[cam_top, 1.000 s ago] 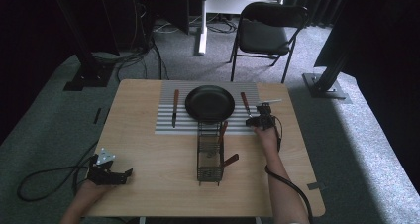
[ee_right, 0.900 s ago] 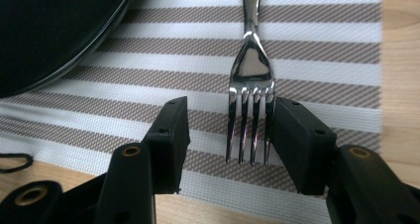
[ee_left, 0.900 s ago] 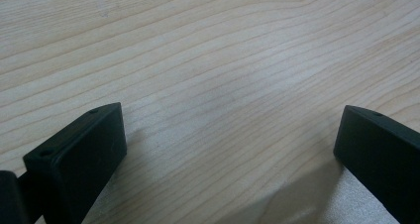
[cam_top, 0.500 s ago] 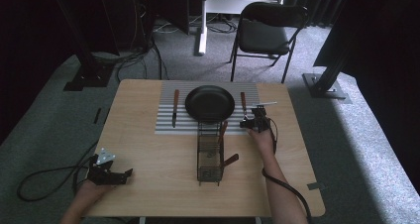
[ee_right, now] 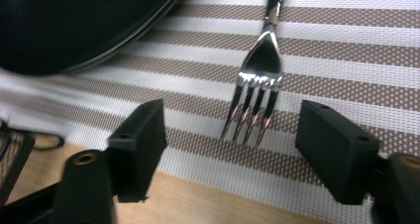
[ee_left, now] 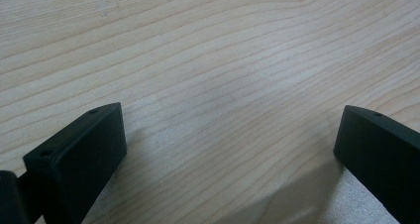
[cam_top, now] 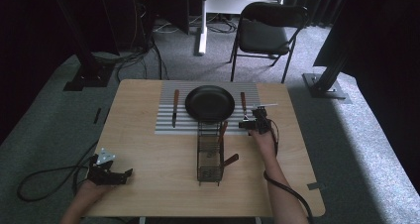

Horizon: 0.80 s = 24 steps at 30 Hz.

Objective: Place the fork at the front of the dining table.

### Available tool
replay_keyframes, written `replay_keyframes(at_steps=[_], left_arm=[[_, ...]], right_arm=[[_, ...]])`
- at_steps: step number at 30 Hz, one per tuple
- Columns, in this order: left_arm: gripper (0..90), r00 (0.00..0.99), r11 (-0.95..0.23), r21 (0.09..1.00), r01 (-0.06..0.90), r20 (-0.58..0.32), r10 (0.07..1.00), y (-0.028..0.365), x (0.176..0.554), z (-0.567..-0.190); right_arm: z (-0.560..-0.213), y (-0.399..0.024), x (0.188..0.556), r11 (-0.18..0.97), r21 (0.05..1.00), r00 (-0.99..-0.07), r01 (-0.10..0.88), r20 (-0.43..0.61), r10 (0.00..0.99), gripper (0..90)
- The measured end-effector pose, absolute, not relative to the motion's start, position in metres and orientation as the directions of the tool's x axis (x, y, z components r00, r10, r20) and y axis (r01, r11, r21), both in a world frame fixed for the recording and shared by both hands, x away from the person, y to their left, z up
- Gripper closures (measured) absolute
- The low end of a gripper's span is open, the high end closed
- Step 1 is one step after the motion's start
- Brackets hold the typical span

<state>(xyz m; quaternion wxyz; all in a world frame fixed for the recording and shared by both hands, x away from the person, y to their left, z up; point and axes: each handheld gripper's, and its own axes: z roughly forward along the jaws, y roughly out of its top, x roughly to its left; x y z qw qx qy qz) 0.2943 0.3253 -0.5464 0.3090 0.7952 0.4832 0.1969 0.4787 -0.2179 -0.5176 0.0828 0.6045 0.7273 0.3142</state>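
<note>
I count one black plate on one striped placemat, one knife to the left of the plate and one fork to its right. One wire caddy stands on the bare wood just in front of the mat, with what look like two wooden handles poking out of it.

My right gripper hangs over the mat's near edge, jaws spread wide with the fork's tines lying between them, nothing gripped. My left gripper sits near the table's front-left corner, jaws wide apart over bare grain, holding nothing.

The table is pale wood. Around it I see grey carpet, one folding chair beyond the far edge, dark curtains and stand bases.
</note>
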Motion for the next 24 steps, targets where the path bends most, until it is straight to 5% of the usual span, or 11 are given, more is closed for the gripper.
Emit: replay_keyframes(at_steps=[9,24], left_arm=[[0.0,0.456,-0.342,0.682,0.646,0.014,0.89,0.325,0.294,-0.546],[0.0,0.456,-0.342,0.682,0.647,0.014,0.89,0.325,0.294,-0.546]], right_arm=[[-0.519,-0.216,0.465,0.155,0.61,-0.333,0.777,0.189,0.924,14.2],[-0.516,-0.235,0.434,0.085,0.698,-0.284,0.71,0.174,0.943,12.3]])
